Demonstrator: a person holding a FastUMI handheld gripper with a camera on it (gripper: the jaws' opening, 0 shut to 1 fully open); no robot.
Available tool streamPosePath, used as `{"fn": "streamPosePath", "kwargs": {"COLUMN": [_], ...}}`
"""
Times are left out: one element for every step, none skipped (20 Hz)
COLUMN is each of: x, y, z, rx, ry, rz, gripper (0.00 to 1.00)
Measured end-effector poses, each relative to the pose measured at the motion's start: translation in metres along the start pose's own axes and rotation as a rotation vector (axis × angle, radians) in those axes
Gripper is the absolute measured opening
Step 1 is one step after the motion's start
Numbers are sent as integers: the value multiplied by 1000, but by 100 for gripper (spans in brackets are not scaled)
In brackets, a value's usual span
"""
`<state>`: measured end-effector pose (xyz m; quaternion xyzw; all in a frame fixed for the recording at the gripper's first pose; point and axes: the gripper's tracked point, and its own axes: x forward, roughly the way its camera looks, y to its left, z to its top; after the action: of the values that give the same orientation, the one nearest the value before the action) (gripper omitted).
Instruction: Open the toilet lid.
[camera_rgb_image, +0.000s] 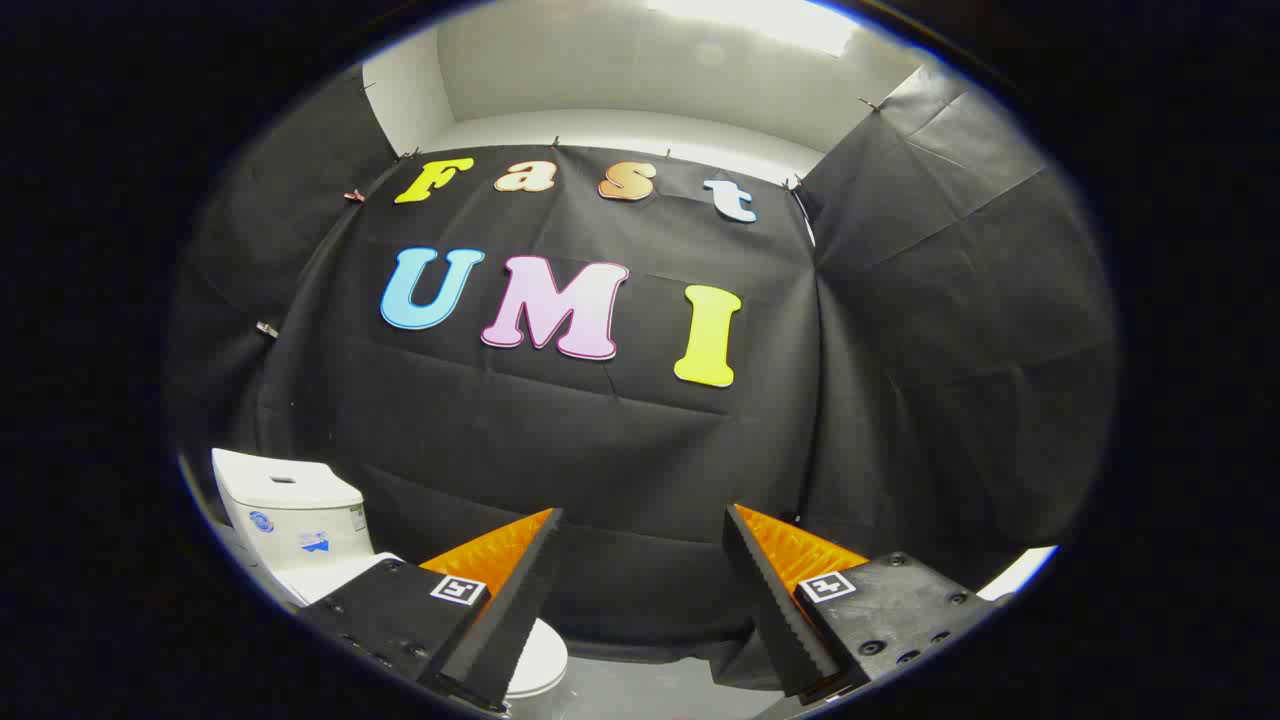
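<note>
A white toilet stands low against the black cloth wall, off to the left of my fingers. Its tank (290, 510) rises behind the left finger. The closed lid (335, 578) lies flat, and its rounded front (540, 660) peeks out beside the left finger, which hides most of it. My gripper (642, 522) is open, held above and to the right of the toilet, with nothing between its fingers and only the cloth wall ahead.
Black cloth walls close the booth ahead and on the right (950, 350). A strip of grey floor (650, 690) shows below between the fingers. A white edge (1020, 570) shows low on the right.
</note>
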<state>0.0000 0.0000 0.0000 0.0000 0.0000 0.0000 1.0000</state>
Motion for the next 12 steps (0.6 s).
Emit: {"fn": "streamPosePath", "kwargs": {"x": [1,1,0,0,2,1,1,1,1,2,2,2], "y": [1,2,0,0,0,1,1,2,2,2,2,2], "z": [1,1,0,0,0,0,-1,-2,-3,-4,-4,-4], "rx": [4,9,10,11,12,17,17,13,10,8,9,11], "ry": [0,1,2,2,0,-1,1,3,5,9,10,9], "rz": [2,1,1,1,1,4,6,7,9,9,10,8], "gripper": [97,97,97,97,97,97,97,97,97,97,97,97]}}
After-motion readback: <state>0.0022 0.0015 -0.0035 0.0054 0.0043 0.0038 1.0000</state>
